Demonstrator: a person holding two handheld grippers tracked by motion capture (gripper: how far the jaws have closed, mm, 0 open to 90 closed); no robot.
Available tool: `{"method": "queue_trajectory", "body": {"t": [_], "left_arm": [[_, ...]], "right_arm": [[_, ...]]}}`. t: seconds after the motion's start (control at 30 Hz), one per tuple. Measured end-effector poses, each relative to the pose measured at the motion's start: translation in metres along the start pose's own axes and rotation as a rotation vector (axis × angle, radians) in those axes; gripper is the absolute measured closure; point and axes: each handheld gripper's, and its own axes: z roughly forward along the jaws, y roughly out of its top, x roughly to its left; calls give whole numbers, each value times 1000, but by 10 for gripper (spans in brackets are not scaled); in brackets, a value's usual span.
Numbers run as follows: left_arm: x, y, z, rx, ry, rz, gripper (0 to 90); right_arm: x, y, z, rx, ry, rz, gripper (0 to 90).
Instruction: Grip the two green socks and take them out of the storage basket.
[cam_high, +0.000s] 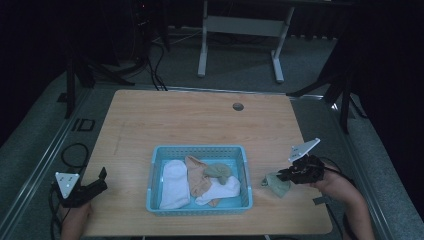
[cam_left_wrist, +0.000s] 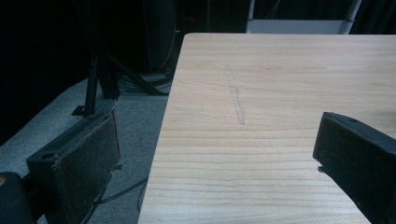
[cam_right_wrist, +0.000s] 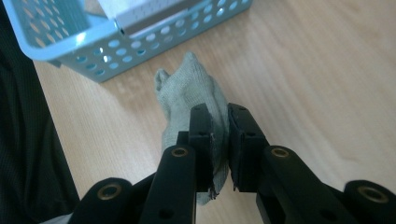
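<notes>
Pale wooden tabletop (cam_high: 200, 120), dark room beyond. Blue basket (cam_high: 155, 165) at 6 o'clock holds white, tan and green socks. My right tongs (cam_right_wrist: 219, 128) are clenched on a grey-green sock (cam_right_wrist: 184, 88), which lies on the wood at the basket's 3 o'clock. My left tongs (cam_left_wrist: 215, 154) are released at the tabletop's 8 o'clock edge.

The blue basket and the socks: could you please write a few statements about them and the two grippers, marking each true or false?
1. The right gripper is shut on a grey-green sock. True.
2. That sock lies inside the blue basket. False: it is on the table, beside the basket's right wall.
3. The left gripper is open and holds nothing. True.
4. The basket is empty. False: it holds a white sock and other socks.
</notes>
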Motion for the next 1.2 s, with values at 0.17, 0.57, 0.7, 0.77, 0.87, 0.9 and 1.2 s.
{"method": "queue_trajectory", "body": {"t": [0.17,0.57,0.7,0.77,0.87,0.9,1.2], "left_arm": [[0,0,0,0,-1,0,3],[0,0,0,-1,3,0,4],[0,0,0,1,2,-1,4],[0,0,0,0,2,-1,4],[0,0,0,1,2,-1,4],[0,0,0,1,3,-1,4],[0,0,0,0,2,-1,4]], "right_arm": [[-1,-12,14,5,28,27,805],[-6,-32,48,26,79,88,803],[-9,-36,56,43,84,103,787],[-10,-37,57,49,81,121,728],[-11,-35,53,44,51,131,665],[-12,-34,51,42,49,136,663],[-6,-2,22,19,4,73,610]]}}
